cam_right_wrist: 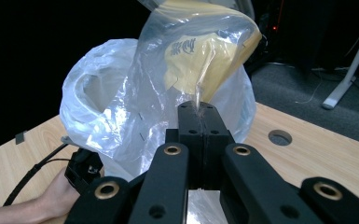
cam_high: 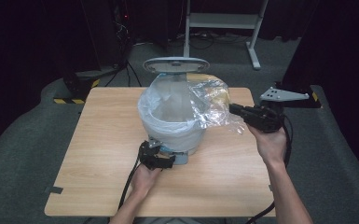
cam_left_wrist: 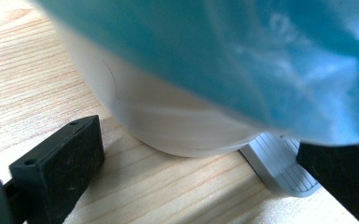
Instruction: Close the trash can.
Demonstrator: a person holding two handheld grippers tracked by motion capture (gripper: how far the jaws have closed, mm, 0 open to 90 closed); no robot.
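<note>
On the left, my left hand-held gripper (cam_high: 165,157) sits low on the worktop (cam_high: 98,140) at the foot of the bin (cam_high: 177,133). Its jaws are spread, one at each side of the pedal (cam_left_wrist: 282,163), and they pinch nothing. I judge it should press on the pedal so that the lid (cam_high: 176,64) stays up.

In the middle, the bin stands on the worktop, lined with a clear bag (cam_high: 205,105) that folds over its rim.

On the right, my right hand-held gripper (cam_high: 235,109) has its jaws pressed together on a fold of the bag, beside the bin's right side. To do this step well, I think I should pull the film slowly and evenly, so it does not tear or slip from the pads, and keep the bin from tipping.

In the right gripper view a yellow thing (cam_right_wrist: 205,56) with print shows through the film; I cannot say what it is. The inside of the bin is hard to make out behind the plastic.
</note>
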